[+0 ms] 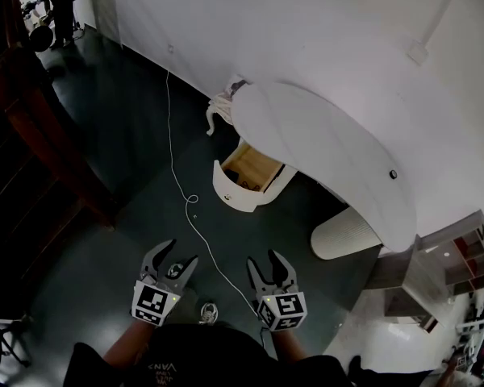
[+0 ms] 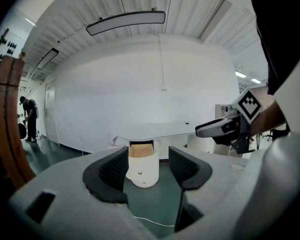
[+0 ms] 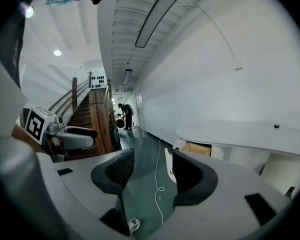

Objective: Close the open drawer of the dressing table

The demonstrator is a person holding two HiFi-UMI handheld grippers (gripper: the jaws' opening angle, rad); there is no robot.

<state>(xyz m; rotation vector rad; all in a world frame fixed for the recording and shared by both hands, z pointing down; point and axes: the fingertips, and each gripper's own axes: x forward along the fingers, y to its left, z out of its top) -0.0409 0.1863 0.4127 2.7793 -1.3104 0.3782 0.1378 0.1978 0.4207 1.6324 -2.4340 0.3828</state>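
Left gripper point(image 1: 182, 253) hovering over dark floor point(image 1: 121, 127), jaws gaping wide, gripping nothing. White cable point(image 1: 177, 180) lying between grippers. Drawer point(image 1: 240, 185) sticking out open under dressing table point(image 1: 323, 139) front edge, well apart from both. Right gripper point(image 1: 263, 258) also gaping wide, empty.

A thin white cable point(image 1: 170, 135) snakes across the dark green floor point(image 1: 121, 103) with one small loop, a wooden staircase point(image 1: 32, 127) rises at the left, a person point(image 1: 60, 2) stands far down the hall, and a ribbed white cylinder point(image 1: 343, 234) stands near white shelves point(image 1: 468, 256).
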